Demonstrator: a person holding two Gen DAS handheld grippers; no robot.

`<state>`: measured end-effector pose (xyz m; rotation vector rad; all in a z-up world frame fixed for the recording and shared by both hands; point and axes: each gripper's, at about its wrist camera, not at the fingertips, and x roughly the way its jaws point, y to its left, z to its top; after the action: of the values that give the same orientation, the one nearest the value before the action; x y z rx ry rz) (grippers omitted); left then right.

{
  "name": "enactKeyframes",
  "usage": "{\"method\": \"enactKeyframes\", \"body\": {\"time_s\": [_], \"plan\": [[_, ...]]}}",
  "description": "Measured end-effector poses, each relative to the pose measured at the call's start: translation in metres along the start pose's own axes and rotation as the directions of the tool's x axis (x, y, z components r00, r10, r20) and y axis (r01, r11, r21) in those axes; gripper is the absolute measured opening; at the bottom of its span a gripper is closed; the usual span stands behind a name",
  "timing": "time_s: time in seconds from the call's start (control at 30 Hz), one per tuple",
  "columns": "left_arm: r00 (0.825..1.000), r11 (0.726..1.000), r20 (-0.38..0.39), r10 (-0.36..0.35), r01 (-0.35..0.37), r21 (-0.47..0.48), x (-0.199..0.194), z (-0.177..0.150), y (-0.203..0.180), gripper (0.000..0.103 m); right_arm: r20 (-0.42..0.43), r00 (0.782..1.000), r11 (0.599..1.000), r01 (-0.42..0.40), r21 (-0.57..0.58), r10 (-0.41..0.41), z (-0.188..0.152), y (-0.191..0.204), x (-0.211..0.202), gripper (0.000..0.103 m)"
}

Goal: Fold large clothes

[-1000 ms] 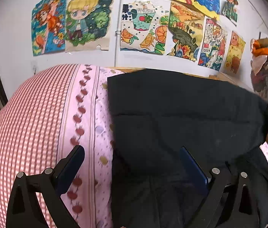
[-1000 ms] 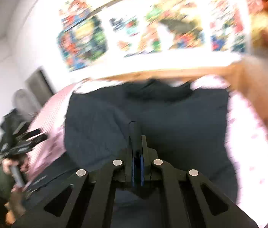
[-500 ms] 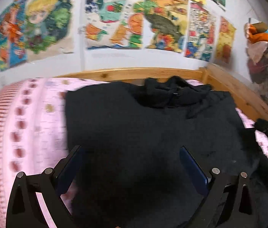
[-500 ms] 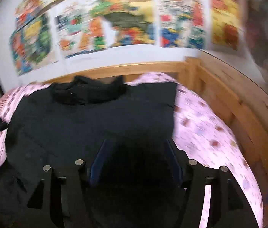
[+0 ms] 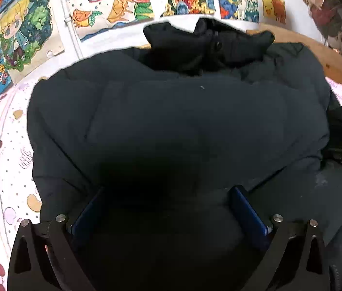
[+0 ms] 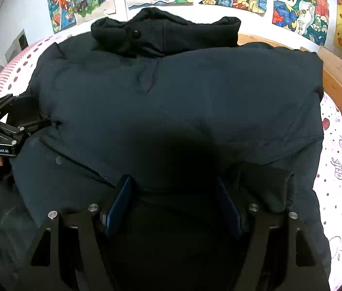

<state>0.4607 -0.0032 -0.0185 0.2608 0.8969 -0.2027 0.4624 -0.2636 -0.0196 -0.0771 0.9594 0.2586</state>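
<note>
A large dark navy padded jacket (image 5: 171, 121) lies spread on the bed, its hood (image 5: 207, 46) bunched at the far end by the wall. It also fills the right wrist view (image 6: 183, 101), hood (image 6: 163, 34) at the far end. My left gripper (image 5: 168, 203) is open, low over the jacket's near part, its blue pads either side of the fabric. My right gripper (image 6: 175, 198) is open too, low over the near part. The left gripper (image 6: 13, 126) shows at the jacket's left edge in the right wrist view.
The bed has a pink sheet (image 5: 6, 169) with apple prints, also visible on the right (image 6: 340, 169). A wooden bed frame (image 6: 340, 84) runs along the right side. Colourful drawings (image 5: 20, 36) hang on the white wall behind. More dark cloth (image 5: 340, 194) lies at right.
The right gripper has opened from shut. Both grippers have swung to face the jacket and moved down close over its near part.
</note>
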Motion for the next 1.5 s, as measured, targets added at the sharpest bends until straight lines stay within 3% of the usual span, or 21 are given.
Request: {"method": "enactKeyframes", "body": {"time_s": [0.17,0.33,0.43,0.53,0.67,0.73,0.8,0.83,0.87,0.97,1.0,1.07,1.1,1.13,1.23,1.27,1.3,1.4,1.47,1.5], "plan": [[0.999,1.000,0.015,-0.030,0.030,-0.002,-0.001,0.000,0.005,0.103,0.001,1.000,1.000,0.003,0.001,-0.003,-0.001,-0.002,0.007,0.066],[0.978,0.979,0.076,-0.192,0.196,-0.054,-0.033,0.011,0.031,0.102,0.055,0.994,0.993,-0.101,0.055,0.098,0.008,-0.016,-0.017,0.069],[0.956,0.955,0.158,-0.246,0.267,-0.129,-0.057,0.028,0.057,0.102,0.129,0.985,0.987,-0.127,0.101,0.114,0.019,-0.029,-0.043,0.069],[0.945,0.927,0.220,-0.242,0.292,-0.237,-0.061,0.061,0.083,0.103,0.216,0.971,0.980,-0.133,0.146,0.100,0.044,-0.046,-0.066,0.073],[0.951,0.873,0.197,-0.240,0.300,-0.386,-0.025,0.112,0.120,0.101,0.233,0.967,0.948,-0.169,0.270,0.106,0.099,-0.076,-0.056,0.077],[0.946,0.812,0.174,-0.273,0.324,-0.486,0.003,0.133,0.136,0.100,0.243,0.955,0.893,-0.256,0.370,0.172,0.120,-0.094,-0.041,0.077],[0.933,0.738,0.165,-0.321,0.356,-0.573,0.021,0.142,0.141,0.093,0.292,0.922,0.780,-0.374,0.501,0.255,0.136,-0.114,-0.021,0.076],[0.926,0.703,0.140,-0.350,0.358,-0.615,0.034,0.145,0.142,0.084,0.322,0.904,0.719,-0.421,0.554,0.282,0.141,-0.123,-0.011,0.075],[0.922,0.684,0.112,-0.370,0.352,-0.640,0.046,0.146,0.138,0.071,0.333,0.898,0.685,-0.435,0.584,0.287,0.141,-0.122,0.001,0.065],[0.914,0.686,0.070,-0.399,0.349,-0.638,0.065,0.150,0.127,0.060,0.315,0.912,0.644,-0.409,0.646,0.263,0.148,-0.120,0.029,0.043],[0.907,0.681,0.077,-0.415,0.366,-0.634,0.064,0.148,0.123,0.060,0.304,0.915,0.640,-0.402,0.655,0.263,0.149,-0.118,0.039,0.040],[0.842,0.618,0.095,-0.531,0.462,-0.636,0.070,0.149,0.116,0.059,0.289,0.920,0.644,-0.391,0.658,0.263,0.145,-0.109,0.053,0.034],[0.801,0.570,0.103,-0.589,0.503,-0.649,0.074,0.147,0.112,0.059,0.277,0.927,0.653,-0.376,0.657,0.255,0.145,-0.105,0.059,0.033],[0.789,0.559,0.103,-0.605,0.513,-0.652,0.076,0.149,0.107,0.059,0.268,0.931,0.662,-0.364,0.655,0.248,0.147,-0.105,0.062,0.026],[0.811,0.617,0.073,-0.581,0.497,-0.609,0.071,0.149,0.096,0.056,0.266,0.936,0.665,-0.352,0.659,0.232,0.142,-0.102,0.062,0.015],[0.821,0.631,0.064,-0.568,0.484,-0.606,0.069,0.149,0.094,0.034,0.266,0.935,0.667,-0.354,0.655,0.235,0.142,-0.102,0.059,0.014],[0.838,0.654,0.041,-0.544,0.454,-0.605,0.068,0.149,0.094,0.024,0.259,0.937,0.684,-0.348,0.642,0.234,0.145,-0.101,0.053,0.013],[0.878,0.703,0.025,-0.477,0.399,-0.589,0.055,0.141,0.099,0.016,0.234,0.950,0.770,-0.304,0.560,0.205,0.149,-0.093,0.029,0.011],[0.905,0.769,0.014,-0.425,0.369,-0.522,0.039,0.139,0.093,0.015,0.226,0.956,0.823,-0.277,0.495,0.186,0.150,-0.083,0.011,0.010],[0.926,0.827,0.006,-0.377,0.340,-0.447,0.028,0.139,0.083,0.015,0.211,0.963,0.863,-0.246,0.441,0.167,0.150,-0.071,0.000,0.010]]}}
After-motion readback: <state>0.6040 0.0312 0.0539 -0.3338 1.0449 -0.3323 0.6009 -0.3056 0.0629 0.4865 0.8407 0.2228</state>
